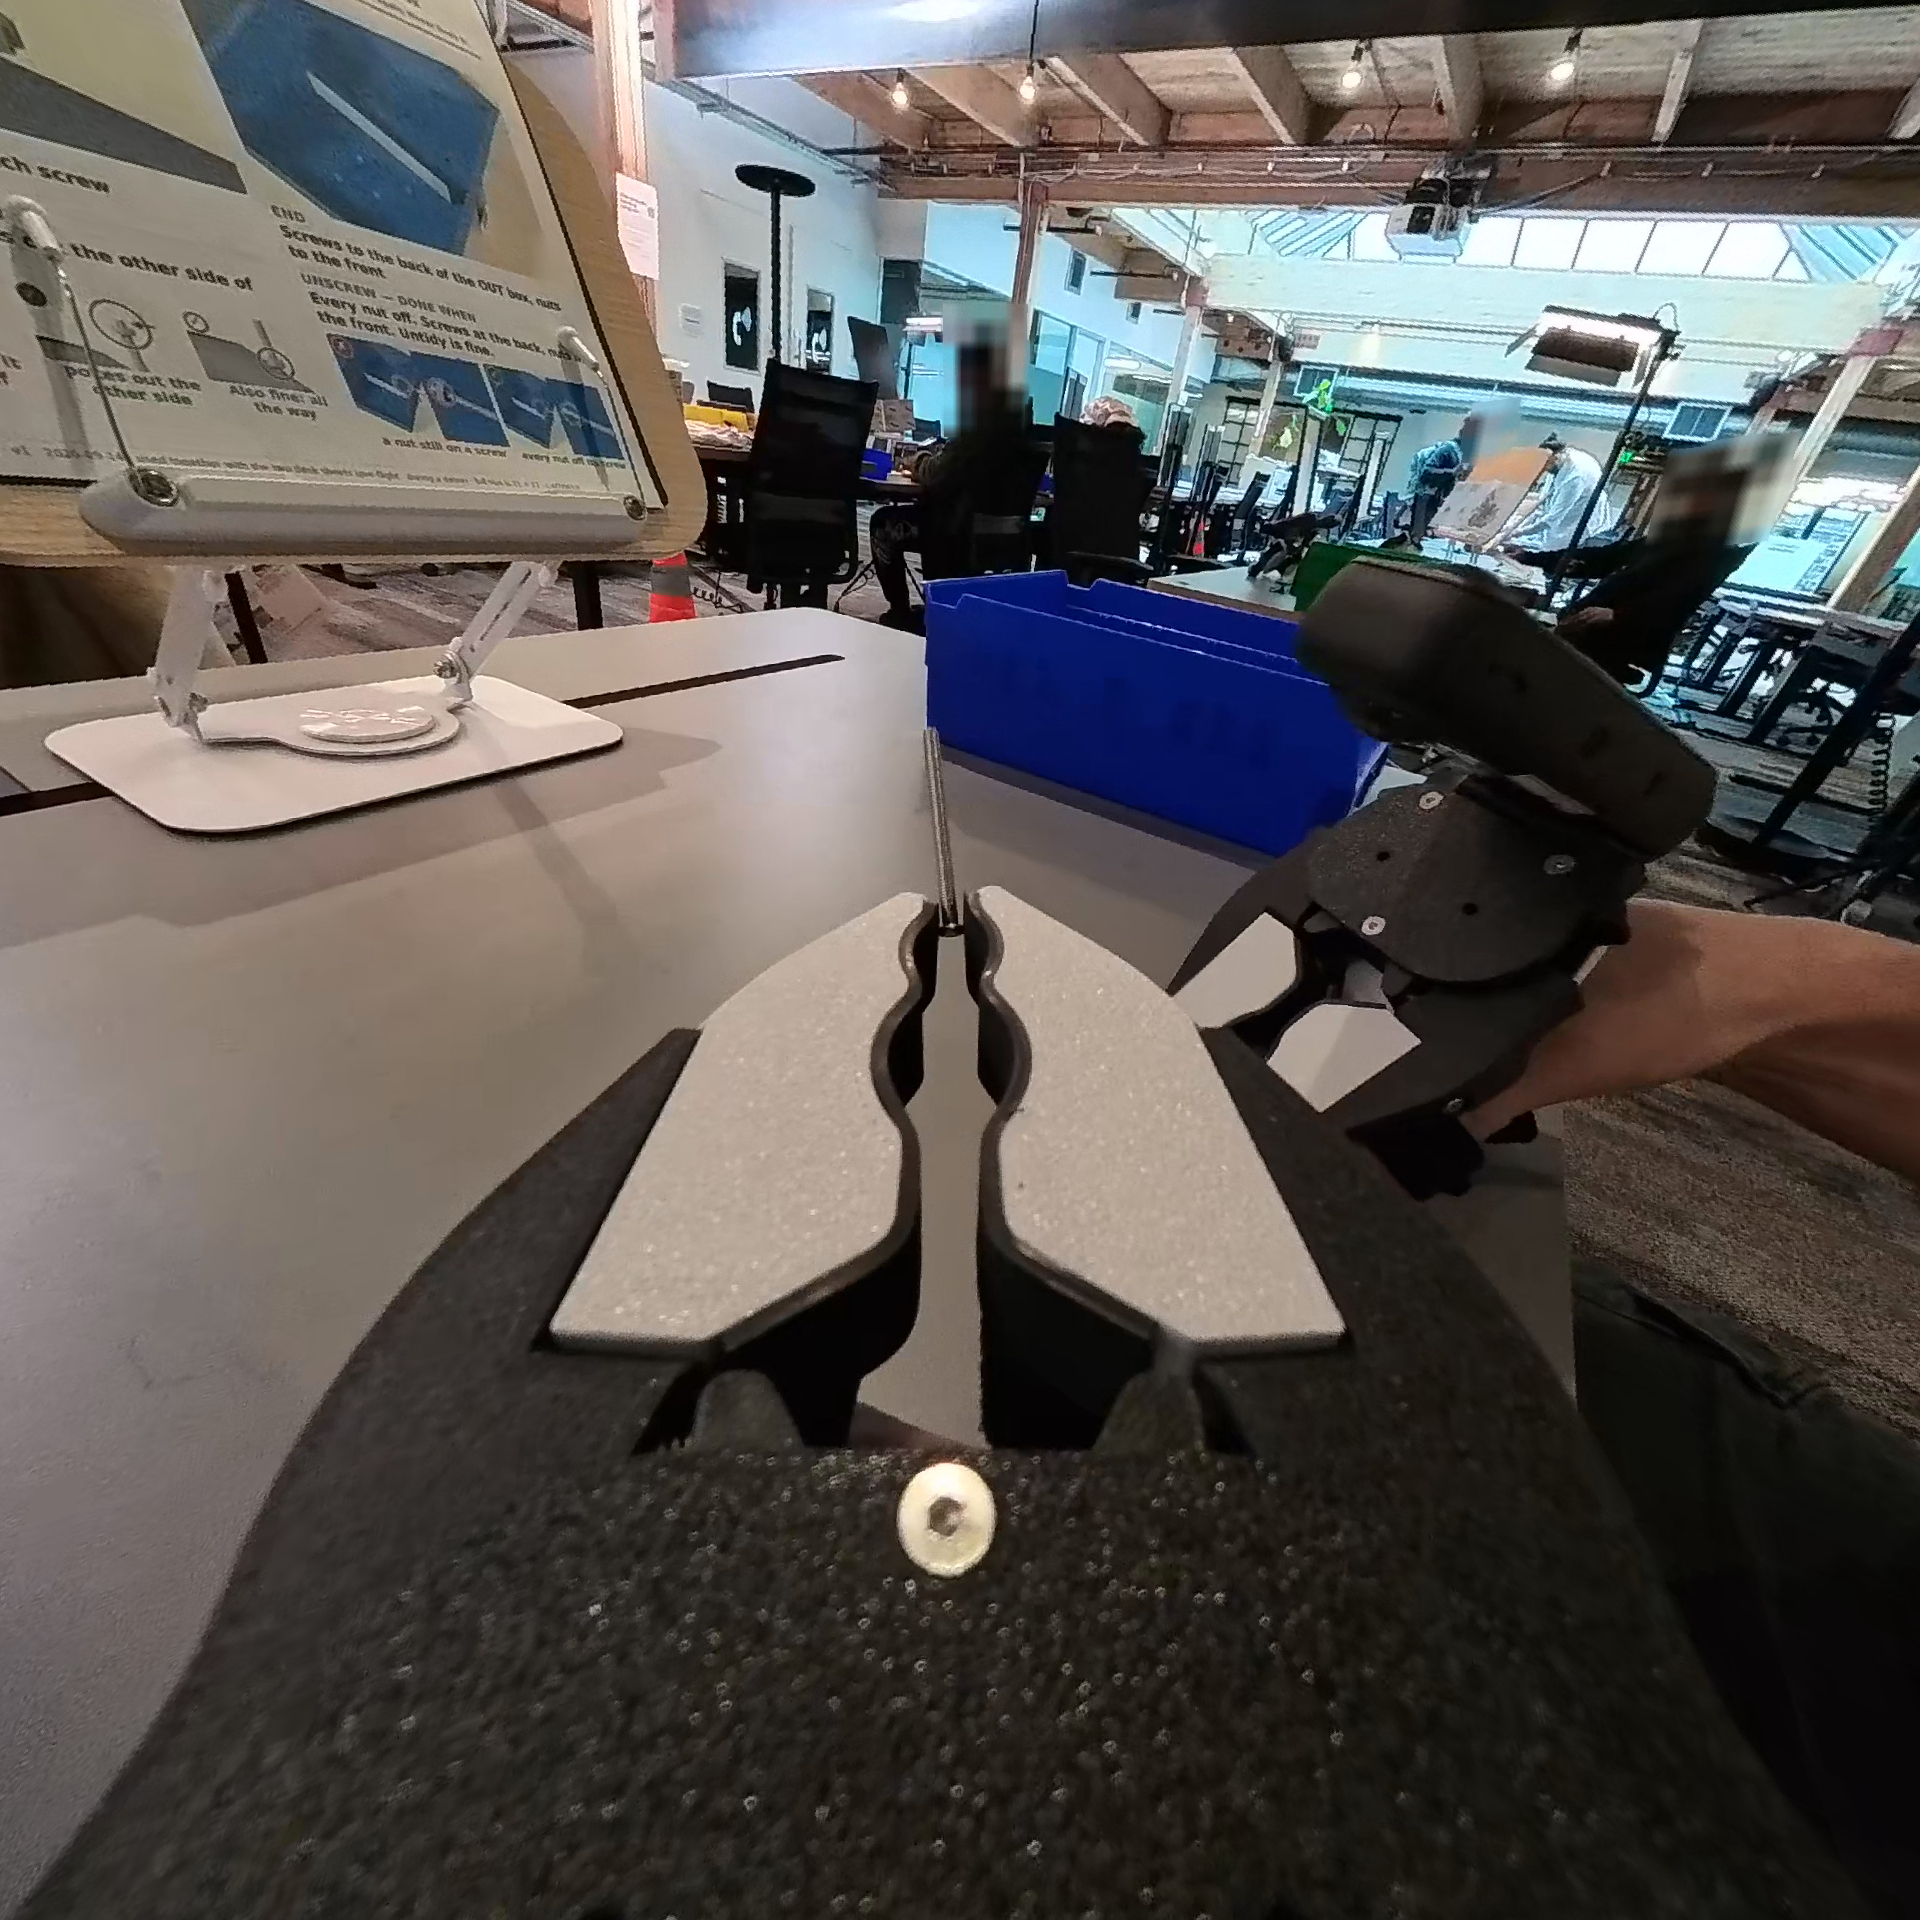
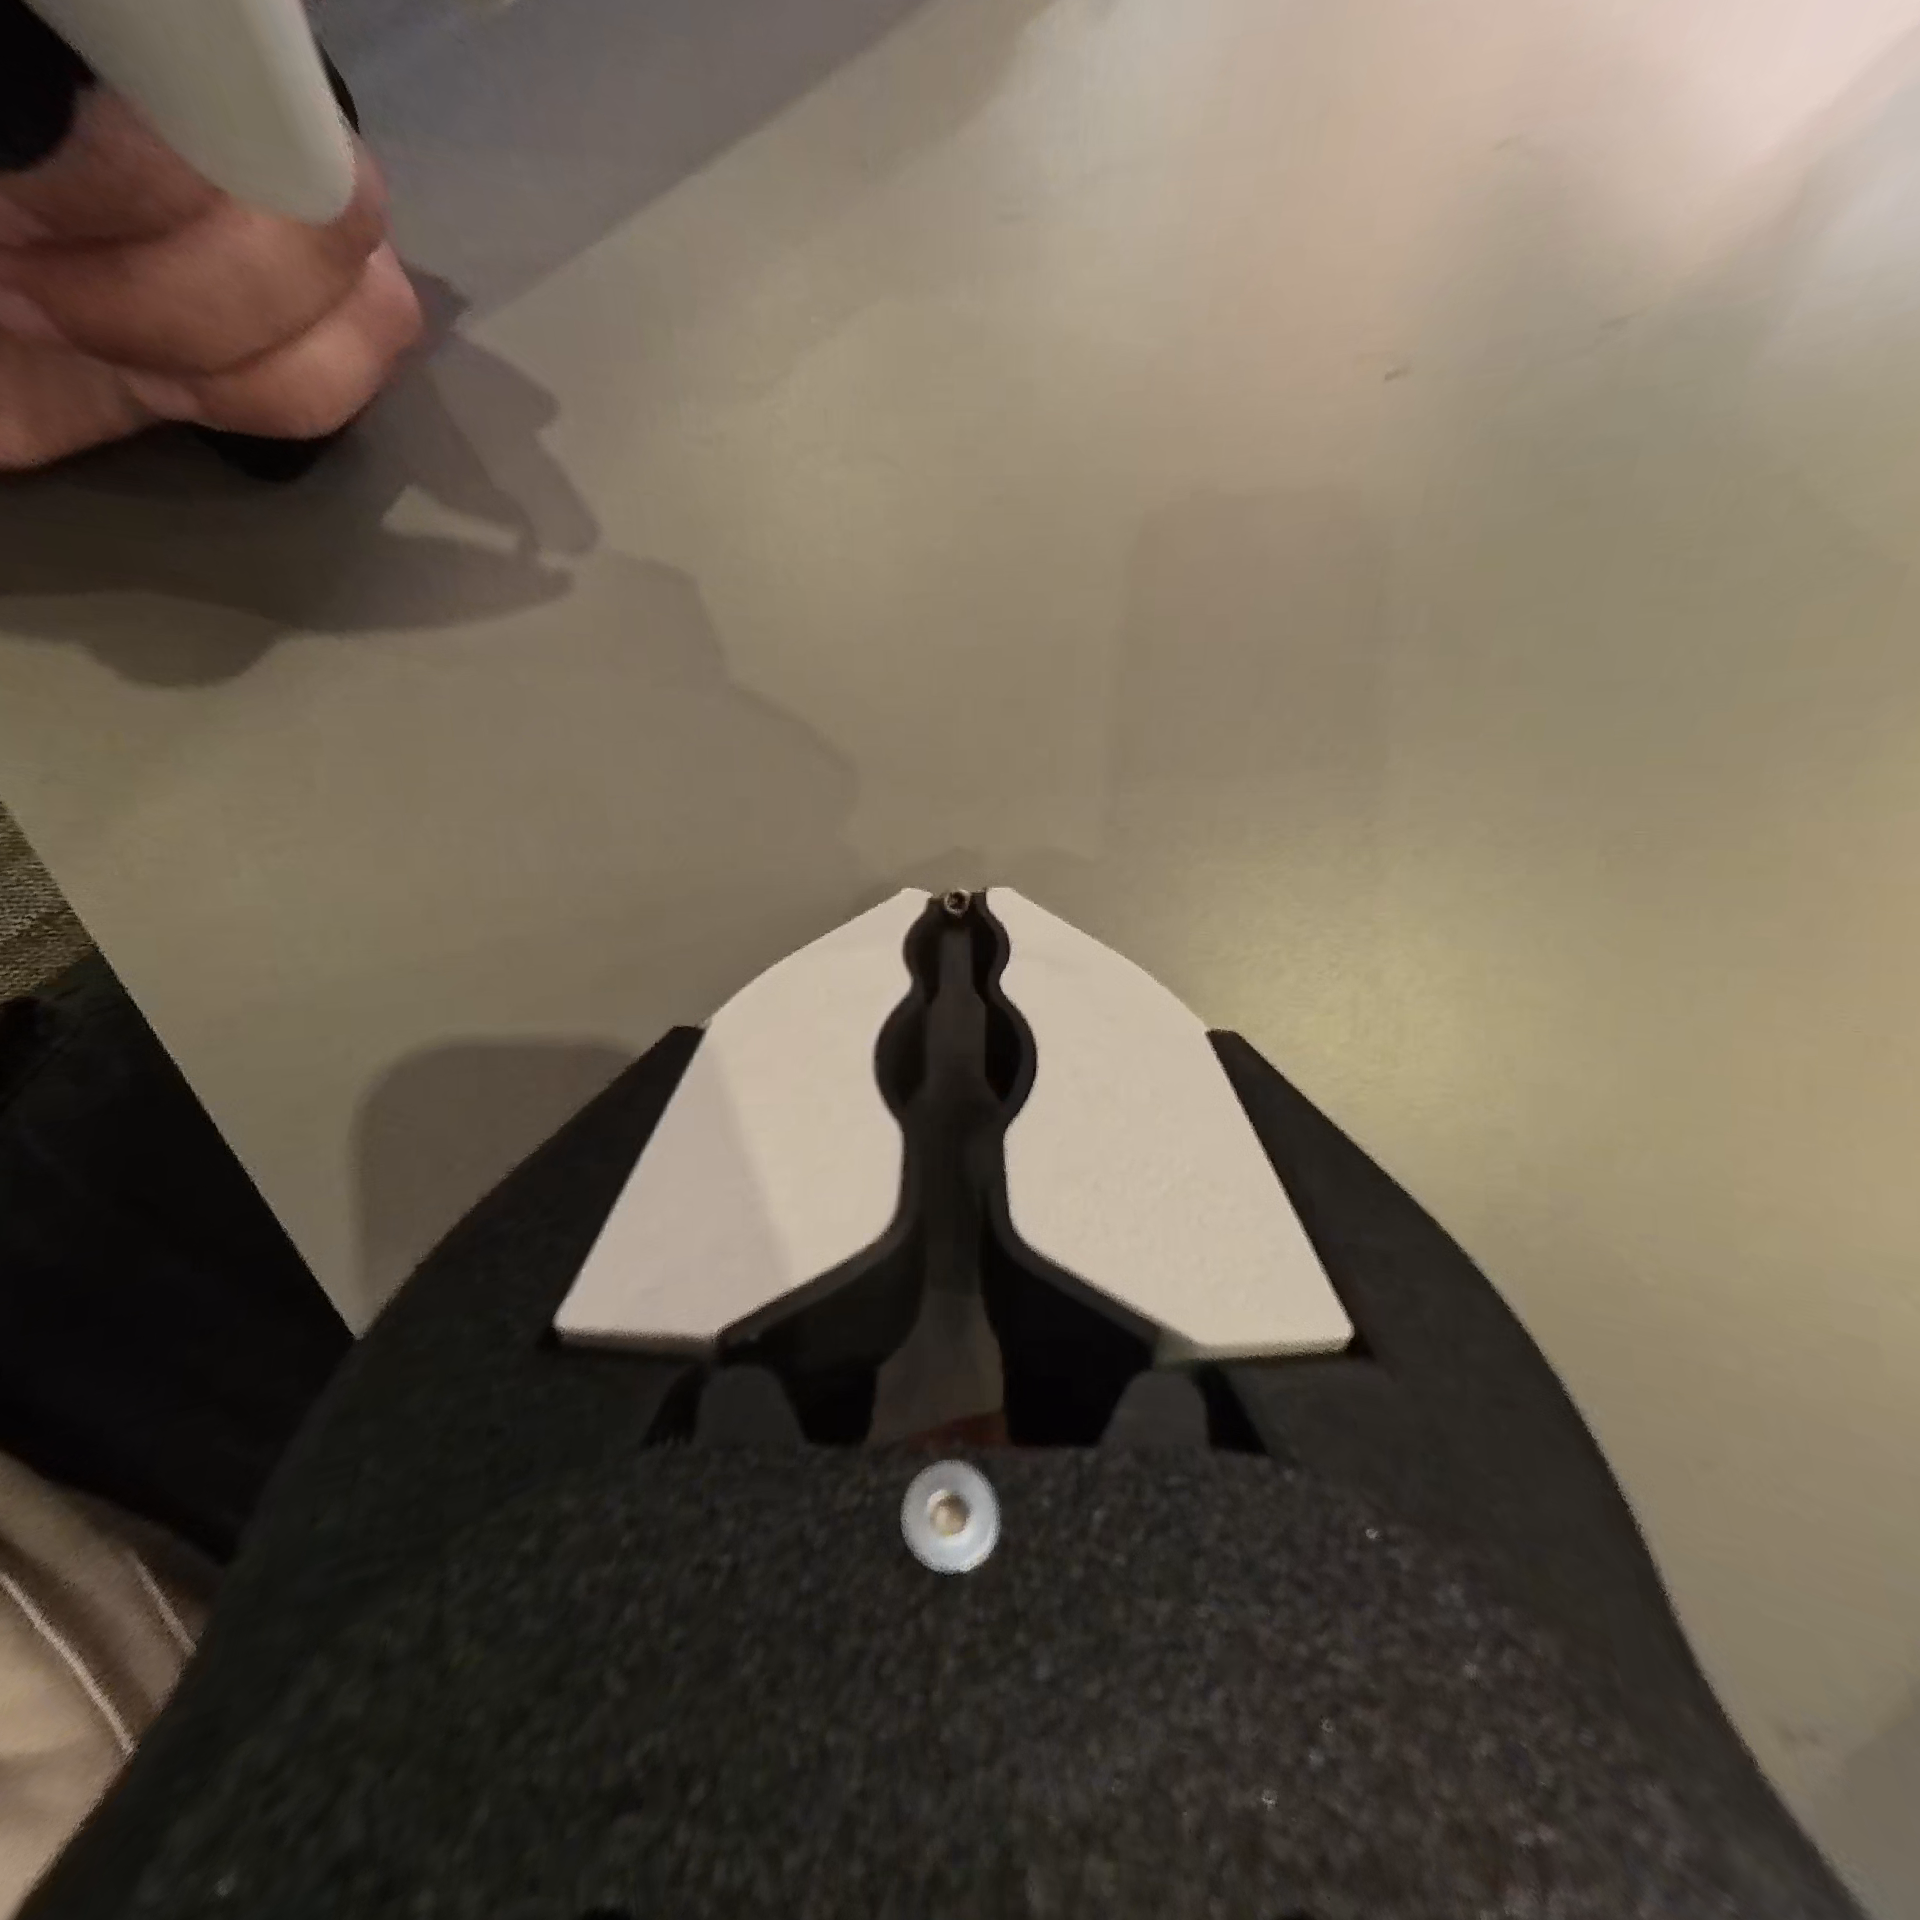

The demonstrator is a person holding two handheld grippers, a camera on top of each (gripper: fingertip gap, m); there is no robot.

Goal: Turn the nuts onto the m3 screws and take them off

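Your left gripper (image 1: 948, 914) pinches the screw (image 1: 939, 821); your right gripper (image 2: 956, 902) pinches a nut (image 2: 954, 904). Line them up squarely.

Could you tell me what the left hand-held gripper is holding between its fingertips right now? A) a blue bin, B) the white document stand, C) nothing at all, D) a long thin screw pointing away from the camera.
D: the left hand-held gripper is shut on a thin threaded screw that sticks out forward past the tips, while the blue bin sits farther back on the table.
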